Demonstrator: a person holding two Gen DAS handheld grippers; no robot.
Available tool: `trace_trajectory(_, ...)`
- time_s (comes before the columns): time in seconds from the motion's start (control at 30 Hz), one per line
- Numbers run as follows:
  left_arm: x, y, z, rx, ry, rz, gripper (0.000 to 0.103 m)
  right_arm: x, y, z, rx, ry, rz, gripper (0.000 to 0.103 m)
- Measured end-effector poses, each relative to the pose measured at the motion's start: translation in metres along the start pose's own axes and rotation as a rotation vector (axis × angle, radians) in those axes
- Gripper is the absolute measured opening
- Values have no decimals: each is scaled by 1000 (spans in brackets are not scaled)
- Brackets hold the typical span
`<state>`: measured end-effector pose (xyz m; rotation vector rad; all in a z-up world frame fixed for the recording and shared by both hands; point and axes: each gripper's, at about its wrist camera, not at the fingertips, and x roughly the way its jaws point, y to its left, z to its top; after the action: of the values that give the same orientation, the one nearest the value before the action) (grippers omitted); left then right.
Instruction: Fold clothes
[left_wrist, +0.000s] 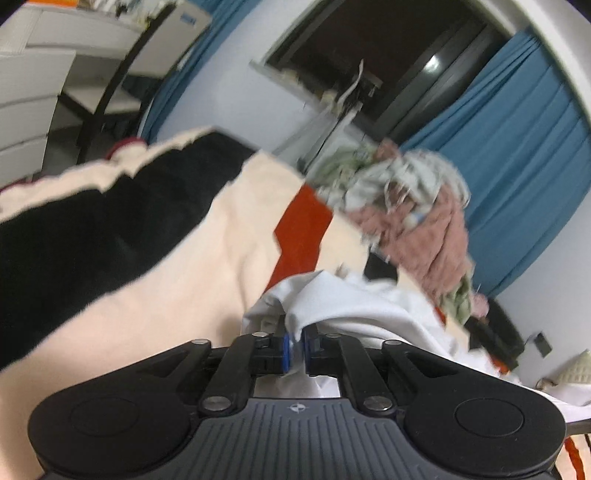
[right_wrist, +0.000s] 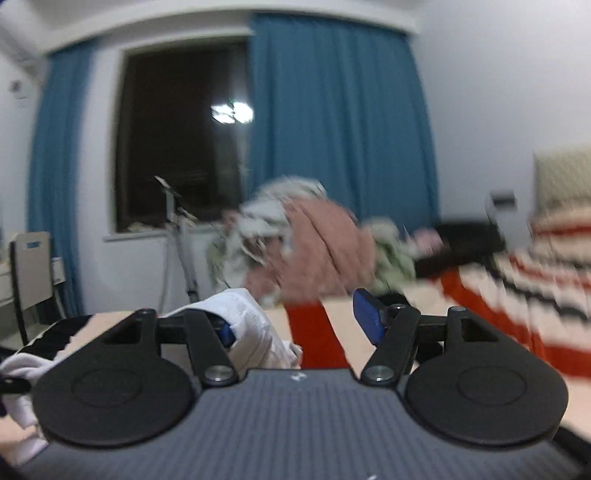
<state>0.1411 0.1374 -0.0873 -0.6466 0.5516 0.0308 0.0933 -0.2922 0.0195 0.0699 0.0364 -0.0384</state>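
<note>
1. Your left gripper (left_wrist: 295, 345) had its jaws nearly closed, pinching the white garment (left_wrist: 354, 295) on the bed (left_wrist: 192, 258); keep tension.
2. Your right gripper (right_wrist: 295, 326) stood wide open, holding nothing, white cloth against its left finger; grab an edge squarely.

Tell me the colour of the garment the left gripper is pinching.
White garment, clearest in the left wrist view.

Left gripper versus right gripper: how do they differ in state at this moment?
The left gripper is shut on the white cloth garment; the right gripper is open, gripping nothing. The left gripper's view is tilted; the right gripper's view is level. Both have blue finger pads and hang over the cream, red and black blanket.
</note>
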Motion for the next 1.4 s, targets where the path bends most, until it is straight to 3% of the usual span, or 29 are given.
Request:
trace_trajectory(0.07, 2, 4, -3, -3, 32, 17, 17, 1, 0, 0, -6, 13, 11, 65)
trace_trajectory(0.17, -6, 4, -6, 21, 68, 70, 44, 3, -1, 0, -14, 34, 26, 65)
trace_trajectory(0.23, -16, 2, -9, 46, 93, 105, 46, 5, -3, 1, -6, 43, 32, 65)
trace_trajectory(0.3, -31, -3, -16, 98, 135, 127, 56, 3, -1, 1, 4, 48, 34, 65)
trace_trajectory(0.4, -57, -19, -27, 209, 113, 143, 62, -1, 3, 1, 16, 54, 39, 65)
trace_trajectory(0.5, -75, -46, -39, 333, 47, 69, 74, -2, 4, 1, 23, 58, 46, 65)
trace_trajectory(0.57, -73, -68, -52, 447, 43, 2, 75, -2, 6, 1, 27, 60, 50, 65)
trace_trajectory(0.67, -59, -99, -79, 584, 15, -7, 77, -3, 7, 1, 34, 64, 57, 65)
trace_trajectory(0.73, -45, -110, -93, 606, -4, 3, 78, -4, 9, 0, 38, 67, 62, 65)
trace_trajectory(0.8, -29, -120, -105, 660, -26, 51, 78, -4, 9, -1, 44, 72, 62, 65)
trace_trajectory(0.93, -12, -129, -122, 789, -152, 196, 78, 1, 6, -5, 55, 93, 47, 65)
trace_trajectory(1.03, -21, -127, -115, 747, -261, 262, 78, 4, 5, -7, 63, 107, 40, 65)
trace_trajectory(1.2, -65, -128, -92, 601, -428, 231, 80, 14, 7, -17, 22, 178, 19, 65)
trace_trajectory(1.4, -92, -132, -81, 539, -512, 227, 80, 27, 12, -33, -49, 299, -8, 65)
